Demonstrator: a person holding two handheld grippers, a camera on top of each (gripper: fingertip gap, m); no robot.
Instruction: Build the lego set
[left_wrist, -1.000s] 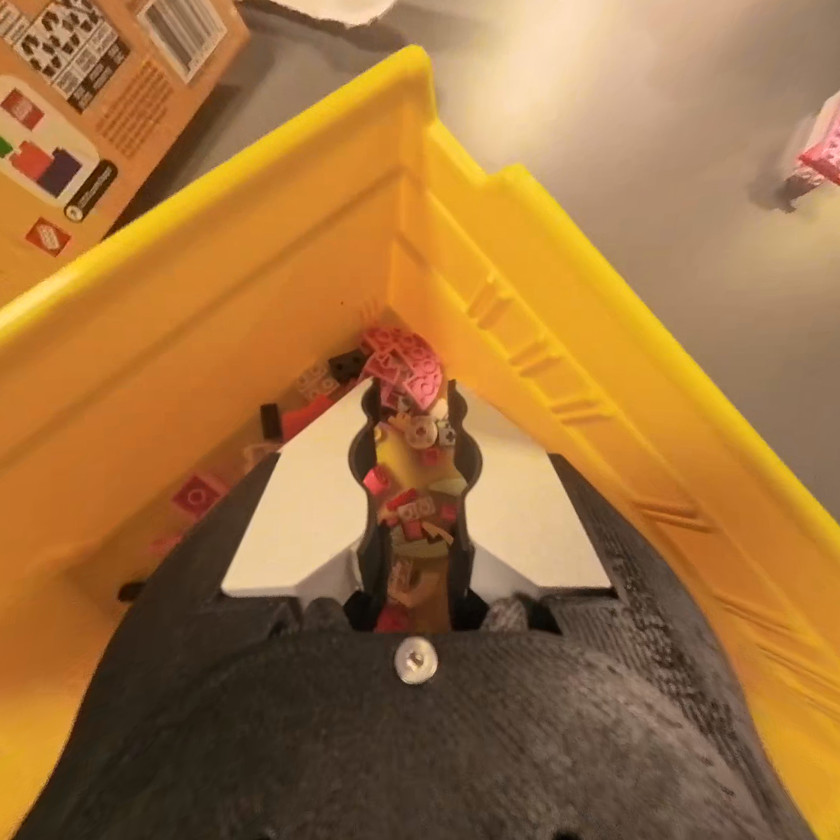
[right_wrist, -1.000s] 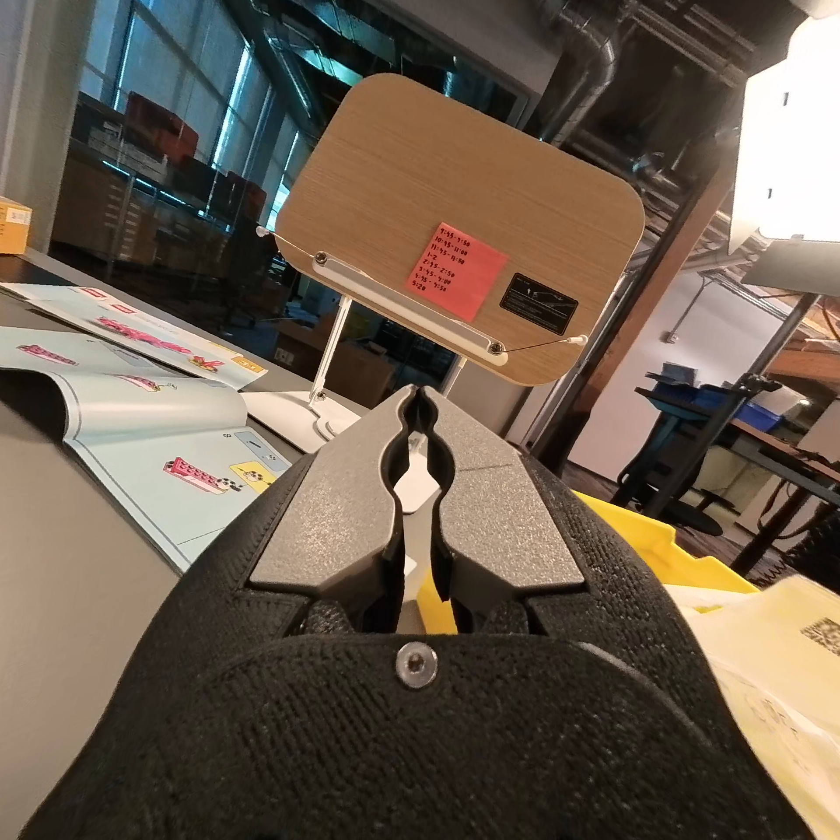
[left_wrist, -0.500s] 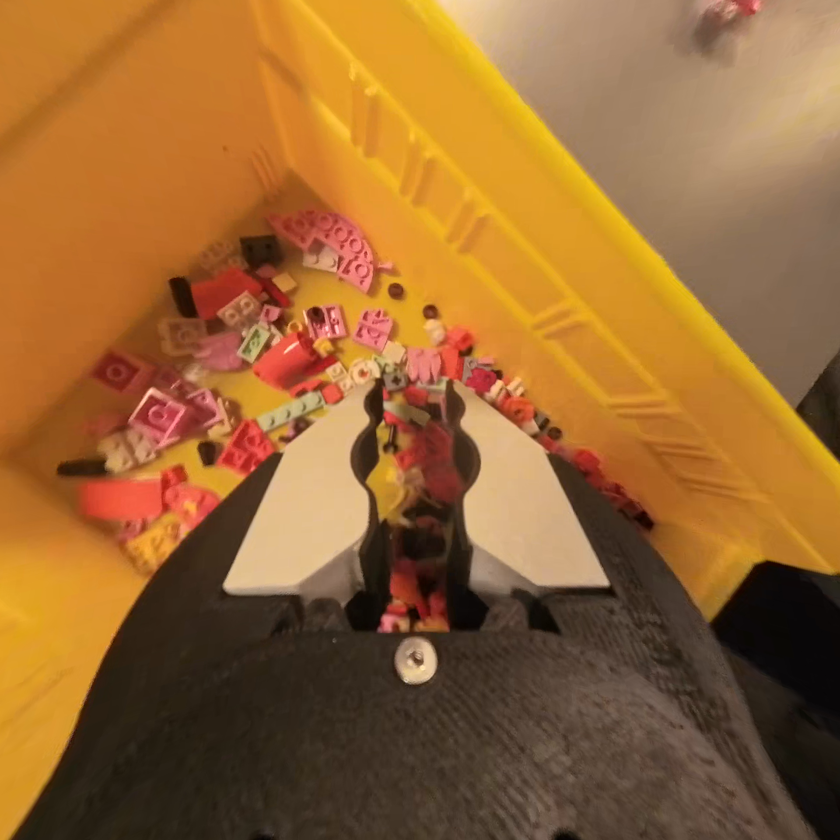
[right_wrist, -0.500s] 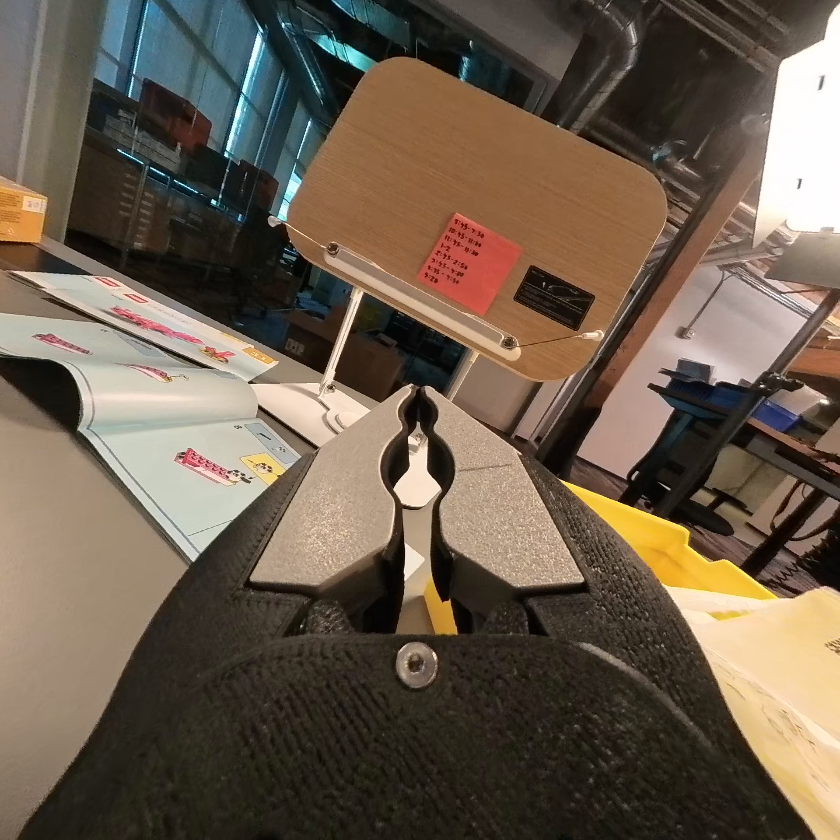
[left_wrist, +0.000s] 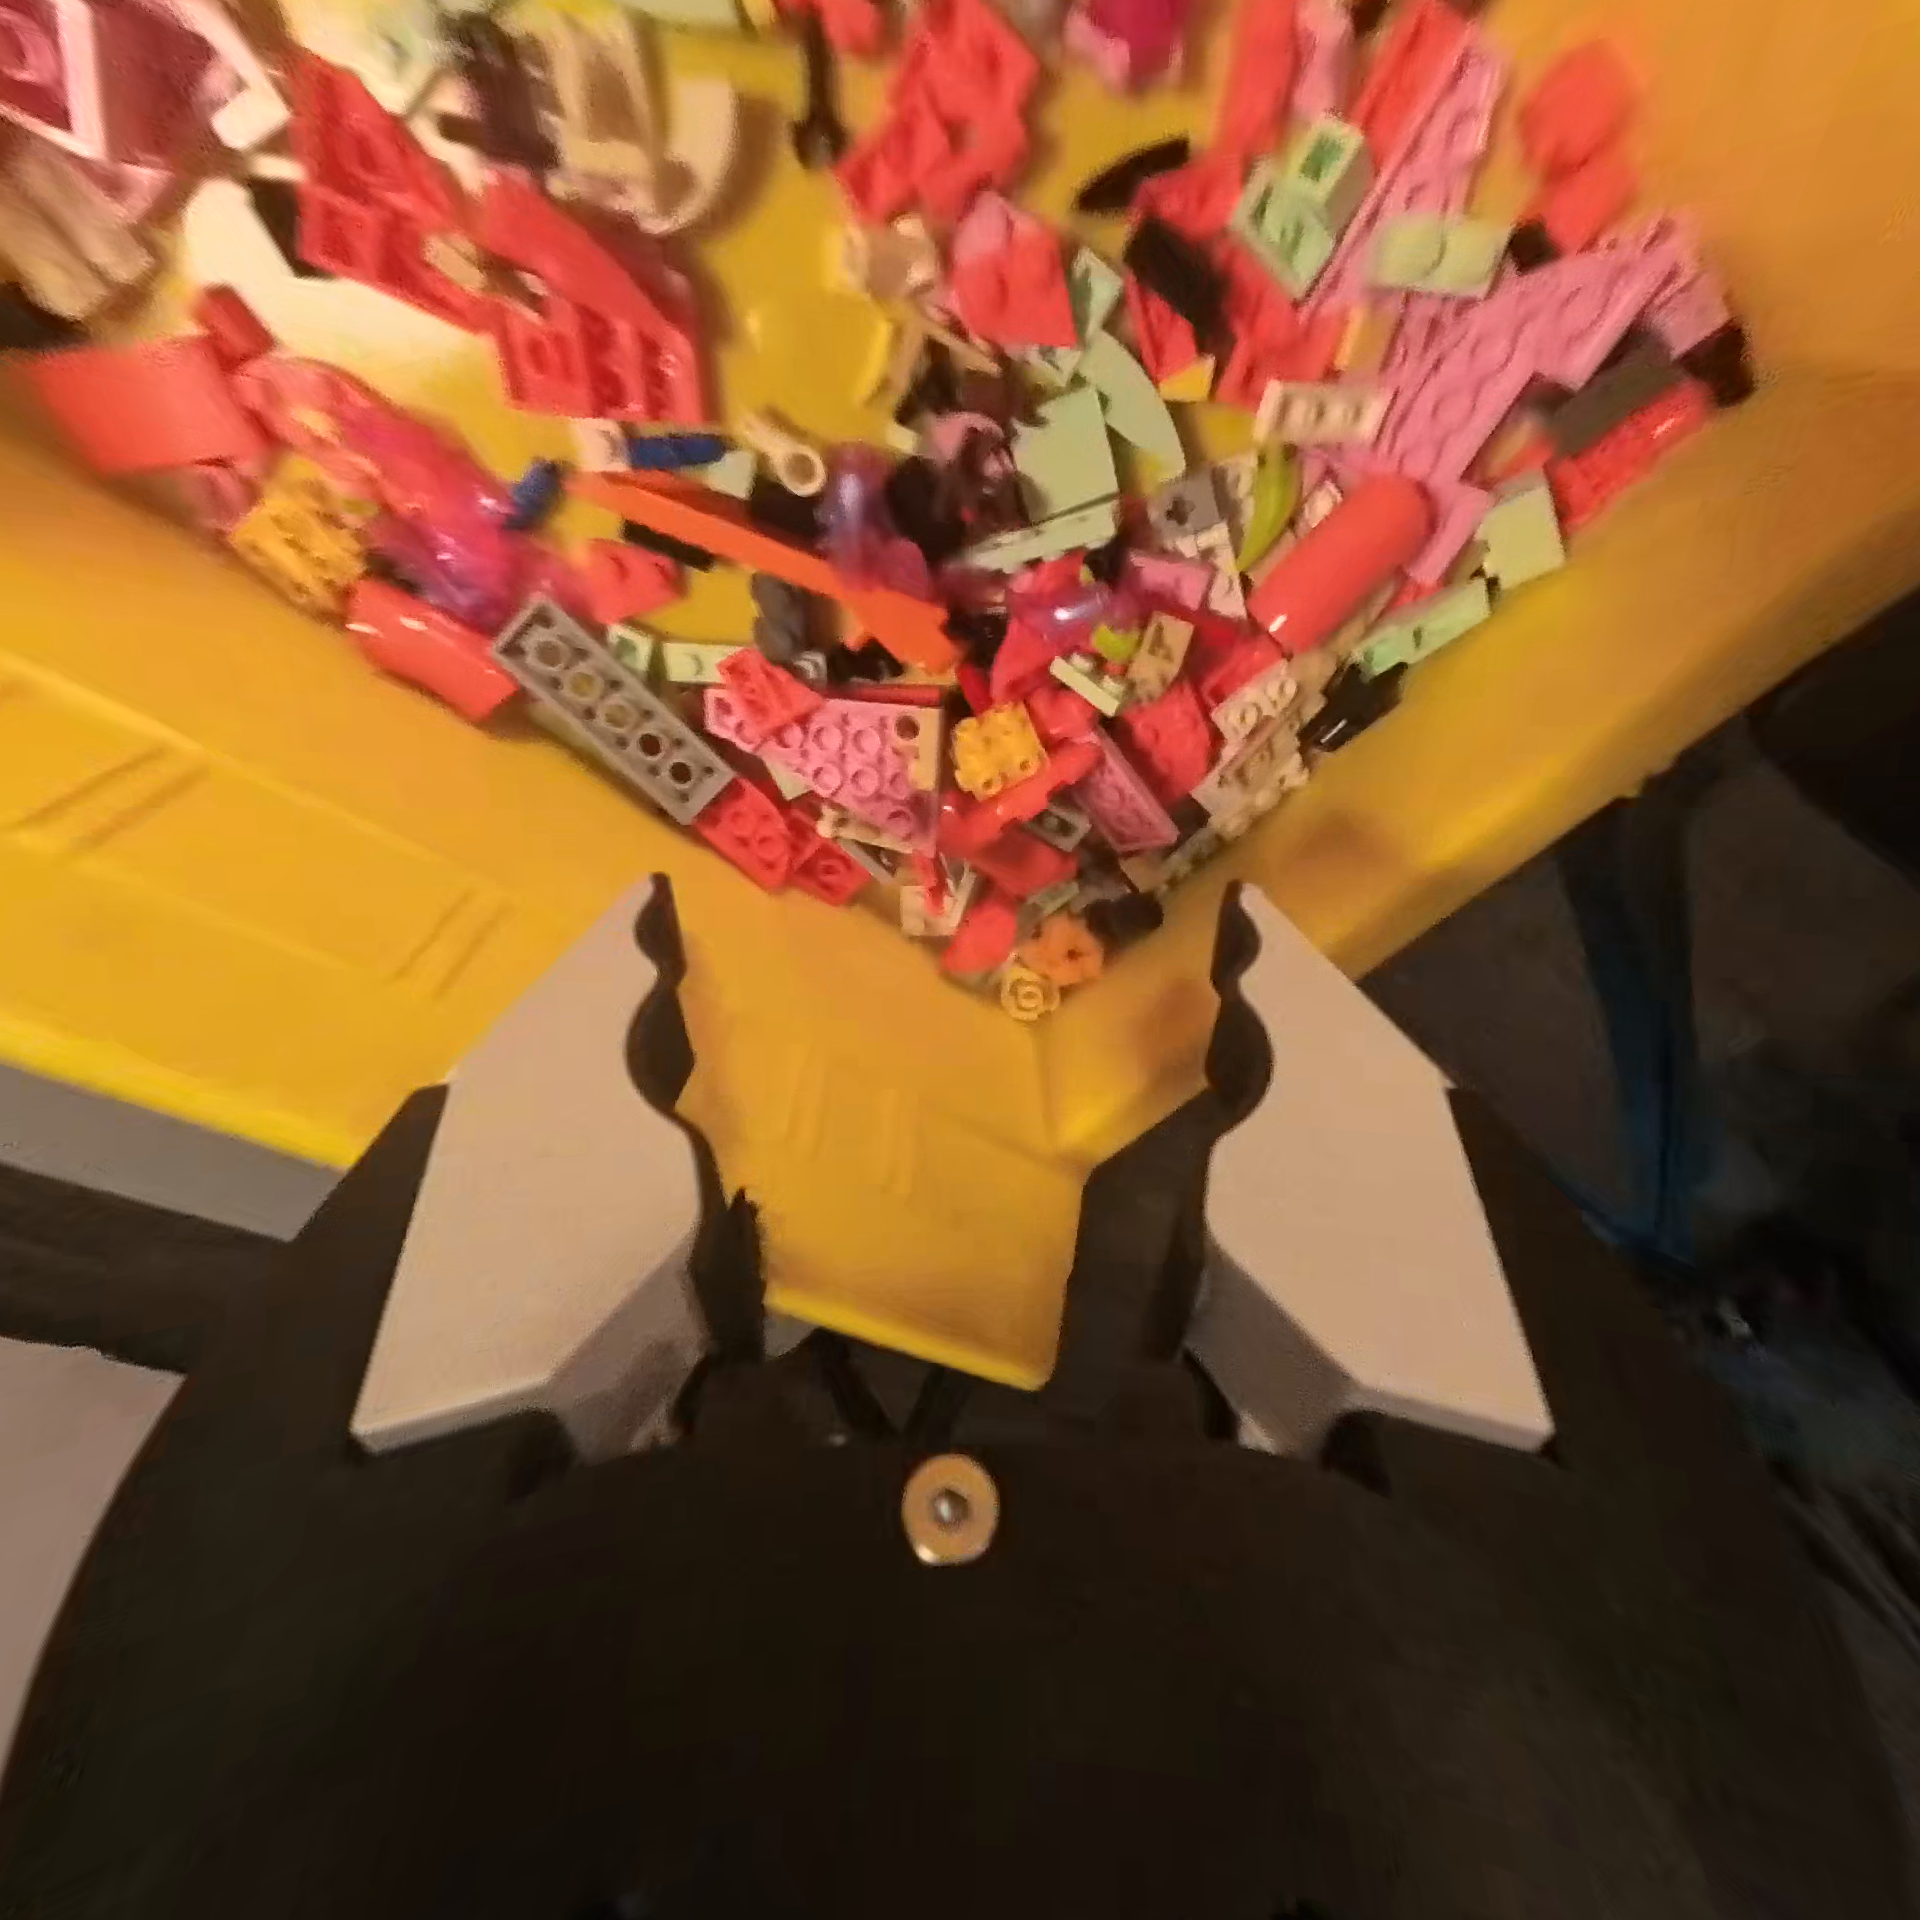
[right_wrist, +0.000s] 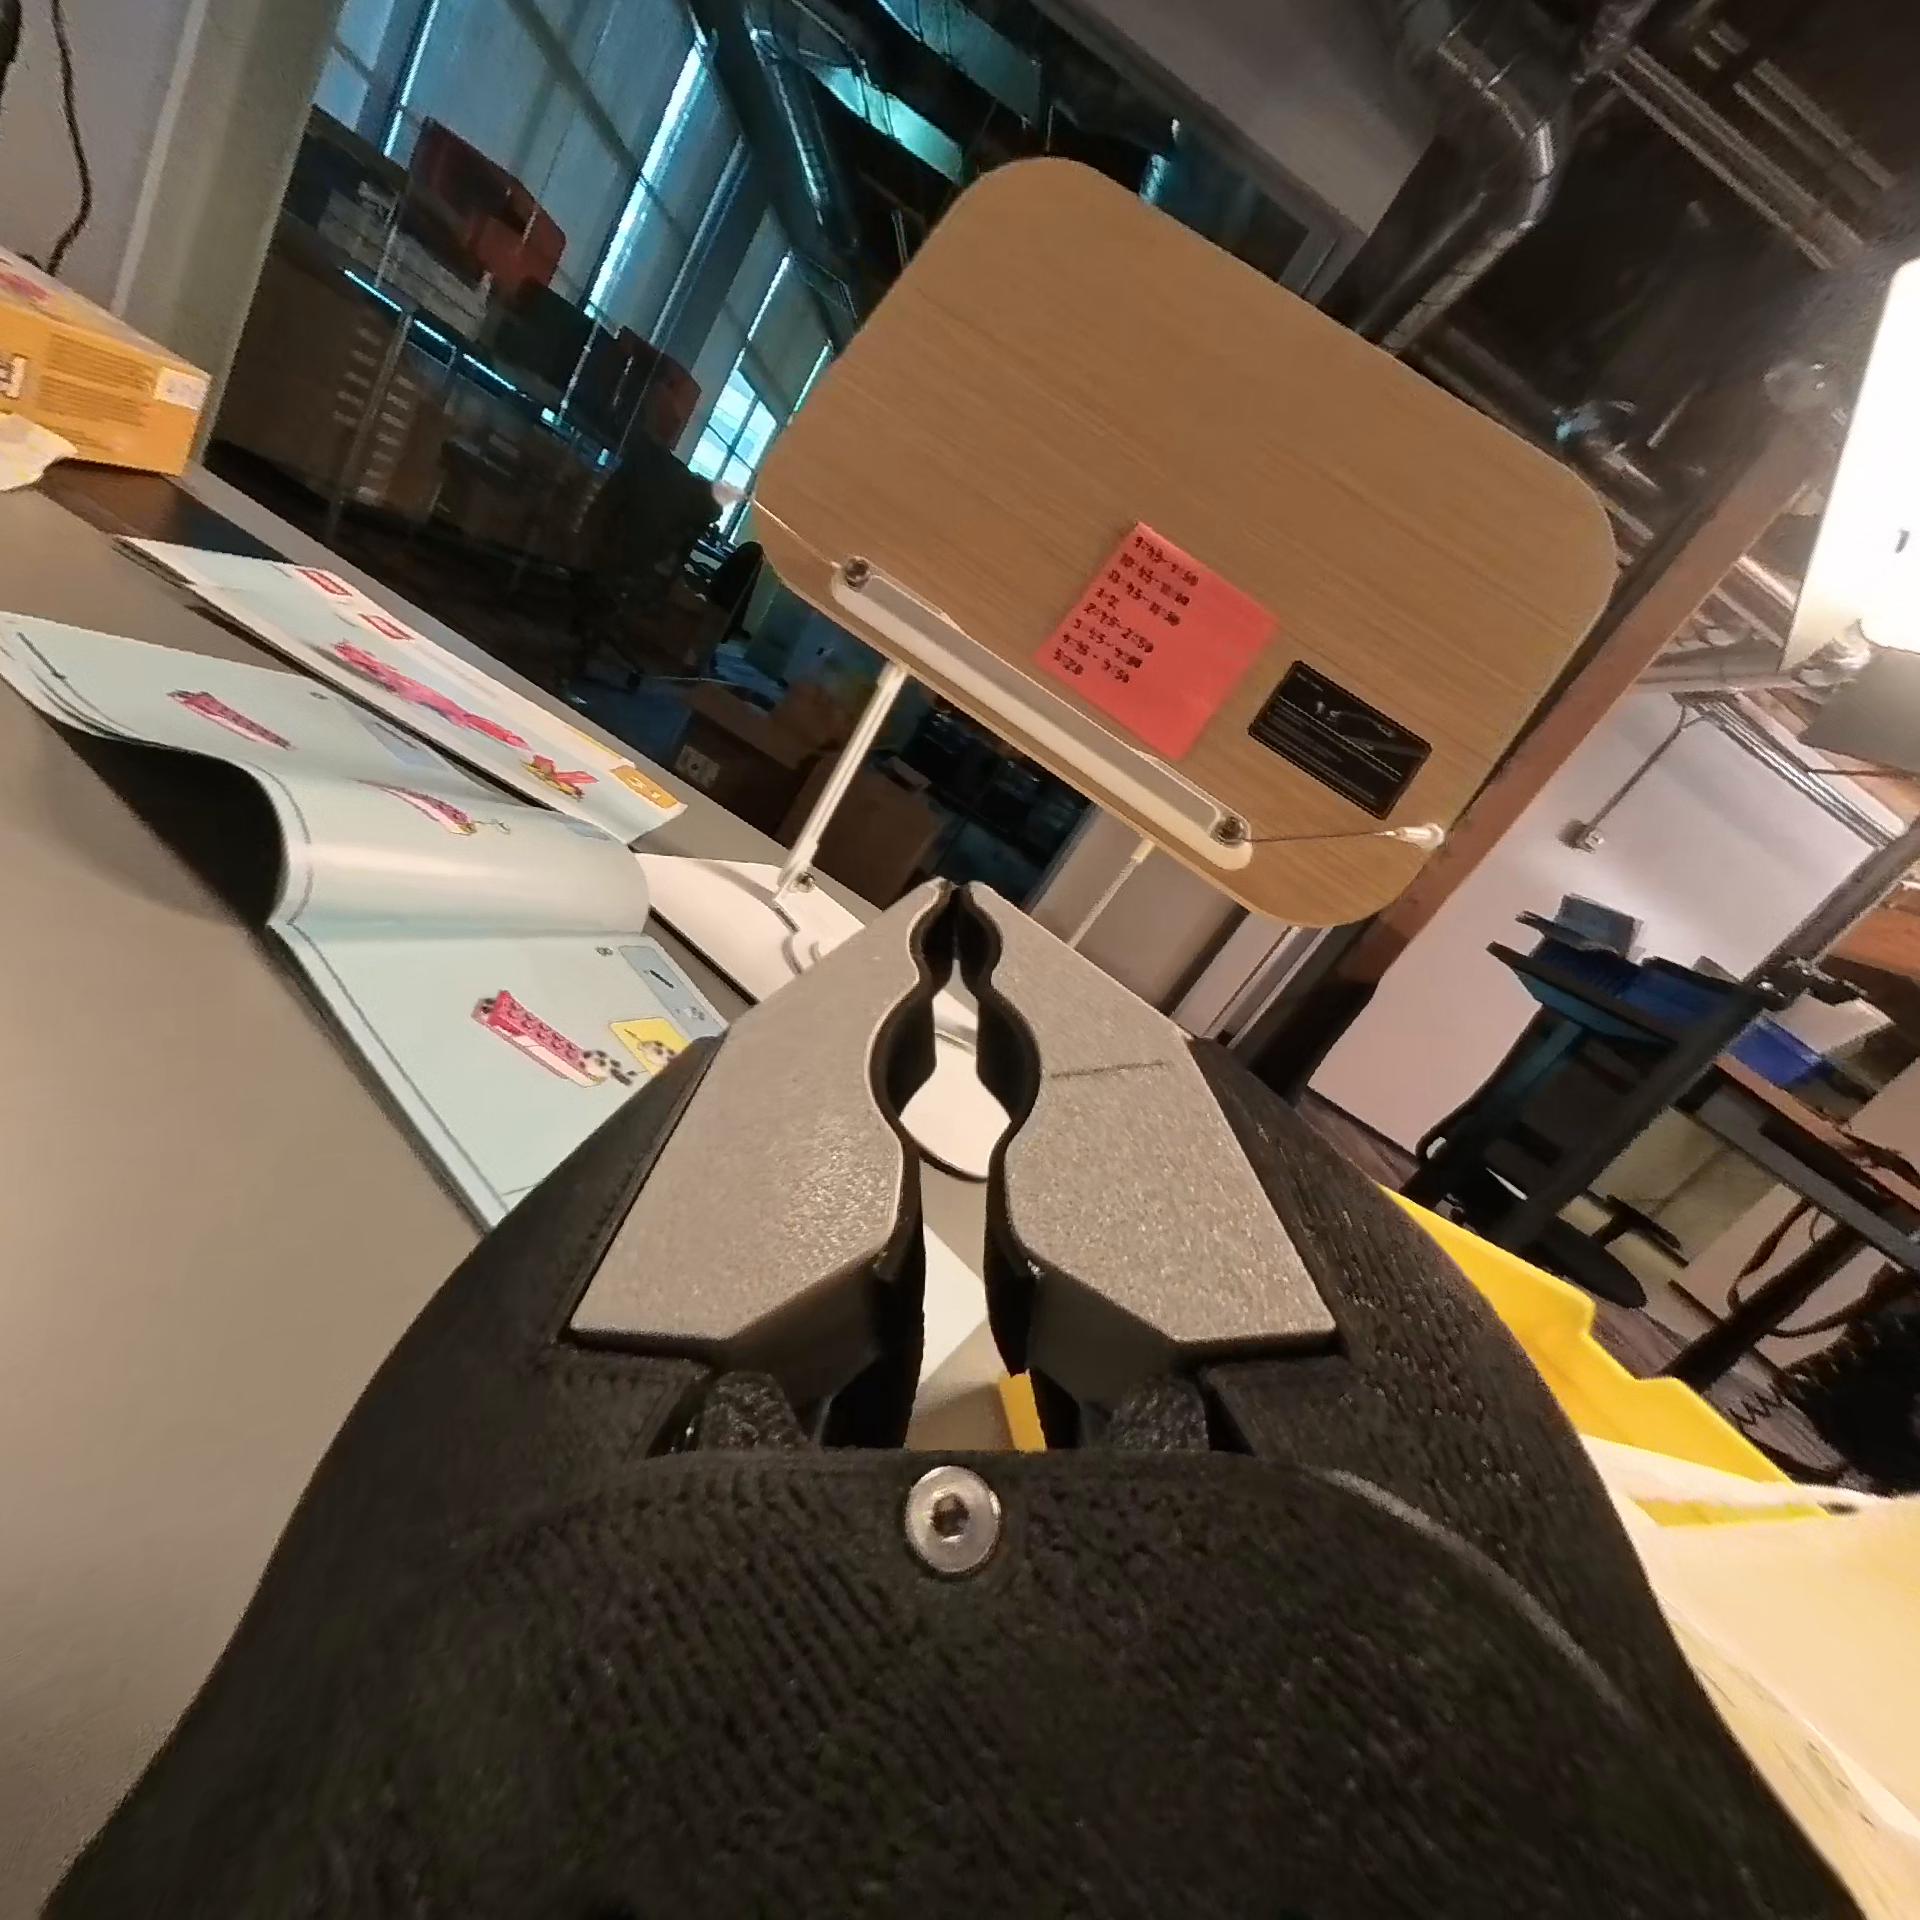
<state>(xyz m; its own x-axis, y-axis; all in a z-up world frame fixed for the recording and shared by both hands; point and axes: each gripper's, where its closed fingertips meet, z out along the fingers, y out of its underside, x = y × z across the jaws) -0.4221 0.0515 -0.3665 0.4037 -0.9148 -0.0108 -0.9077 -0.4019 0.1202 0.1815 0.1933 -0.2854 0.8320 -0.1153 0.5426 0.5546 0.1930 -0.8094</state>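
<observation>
A heap of small plastic building bricks (left_wrist: 1018, 665) fills the corner of a yellow plastic bin (left_wrist: 312, 883): studded plates and blocks in red, pink, pale green, cream and black, with a grey strip pierced by round holes (left_wrist: 613, 712) and a tiny yellow flower piece (left_wrist: 1031, 995) at the near edge of the pile. The view is blurred towards its edges. The left gripper (left_wrist: 940, 914) points down into the bin with its two pale, wavy-edged fingers (left_wrist: 582, 1091) spread wide apart on either side of the bin's near corner, holding nothing; the bricks lie just beyond the fingertips. The bin's walls are smooth, with shallow moulded ribs. The right gripper (right_wrist: 954, 896) is well apart from the bricks, angled upward over a grey table (right_wrist: 156, 1091), its textured grey fingers (right_wrist: 800, 1132) pressed together at the tips with nothing between them. Near it lie open pale-blue instruction booklets (right_wrist: 416, 894), and ahead stands a rounded wooden board (right_wrist: 1174, 499) on a thin white stand, bearing a pink note (right_wrist: 1153, 639) and a black label (right_wrist: 1338, 738). An orange box (right_wrist: 94, 395) sits at the table's far left. A yellow bin edge (right_wrist: 1538, 1340) shows to the right. Behind are large windows, ceiling ducts and further desks.
</observation>
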